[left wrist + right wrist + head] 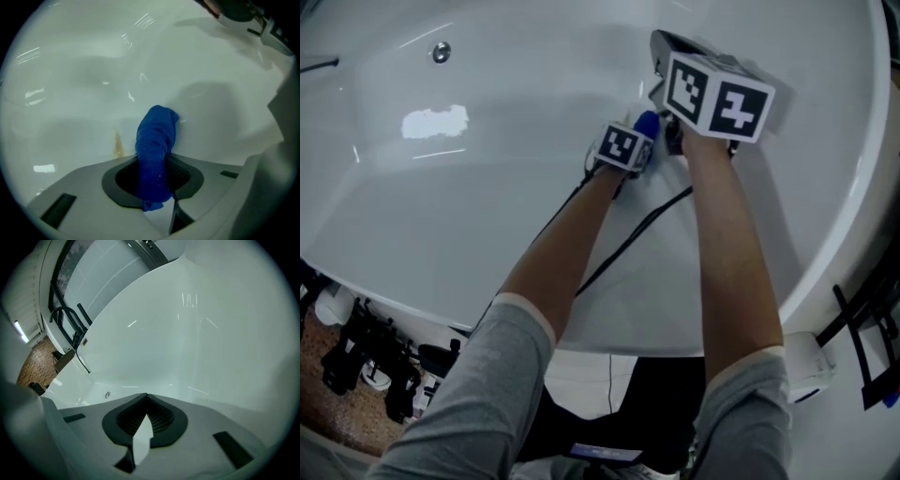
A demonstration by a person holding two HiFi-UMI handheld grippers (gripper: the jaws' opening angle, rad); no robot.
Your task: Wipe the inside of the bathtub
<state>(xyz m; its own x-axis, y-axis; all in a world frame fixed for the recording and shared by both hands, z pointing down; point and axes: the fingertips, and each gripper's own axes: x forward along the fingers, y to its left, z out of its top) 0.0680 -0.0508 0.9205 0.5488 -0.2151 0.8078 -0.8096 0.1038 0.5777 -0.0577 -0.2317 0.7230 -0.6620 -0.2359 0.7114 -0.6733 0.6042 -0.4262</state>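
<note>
Both forearms reached down into the tub (487, 216). The left gripper (153, 165) clamped a blue cloth (155, 138), whose end pressed on the white wall beside a yellowish streak (117, 143). Just beyond, the right gripper (146, 401) had its jaws together, empty.

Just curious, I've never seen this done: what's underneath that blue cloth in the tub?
White bathtub wall; the blue cloth, clamped in the left gripper, touches it. A brownish streak shows just beside it. Whatever lies directly under the cloth is covered.
</note>
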